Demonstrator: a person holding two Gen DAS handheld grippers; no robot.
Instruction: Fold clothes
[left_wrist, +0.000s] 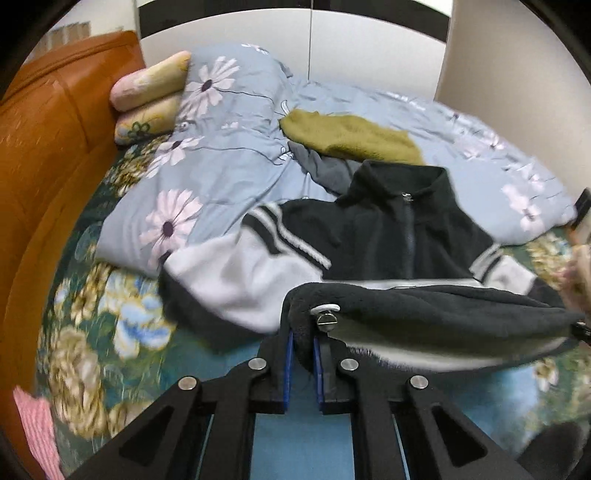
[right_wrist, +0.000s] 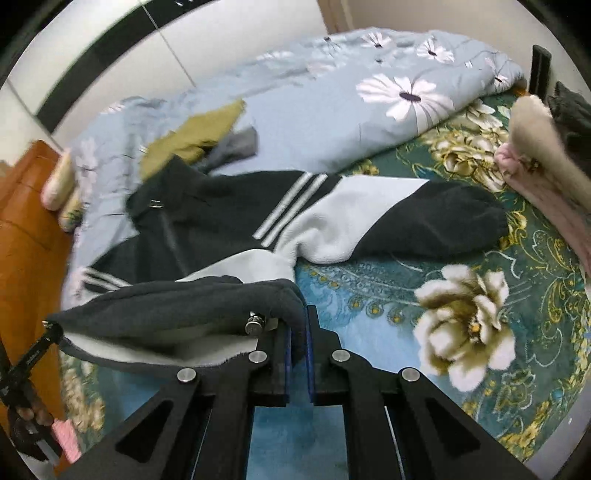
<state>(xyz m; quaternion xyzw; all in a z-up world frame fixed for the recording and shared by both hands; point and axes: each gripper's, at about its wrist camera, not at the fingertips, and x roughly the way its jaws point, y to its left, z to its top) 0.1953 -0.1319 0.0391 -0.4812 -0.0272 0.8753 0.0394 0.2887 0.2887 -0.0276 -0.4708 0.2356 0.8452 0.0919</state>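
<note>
A black and white fleece jacket with striped sleeves lies zipped on the flowered bed sheet. Its bottom hem is lifted and stretched between both grippers. My left gripper is shut on the hem's left corner, with fleece bunched between the blue pads. In the right wrist view the jacket spreads away from me, one sleeve lying out to the right. My right gripper is shut on the hem's other corner. The left gripper shows at the far end of the hem.
An olive garment and a grey one lie behind the jacket on a blue daisy quilt. Pillows lean on an orange headboard. Pink and cream clothes are stacked at the right.
</note>
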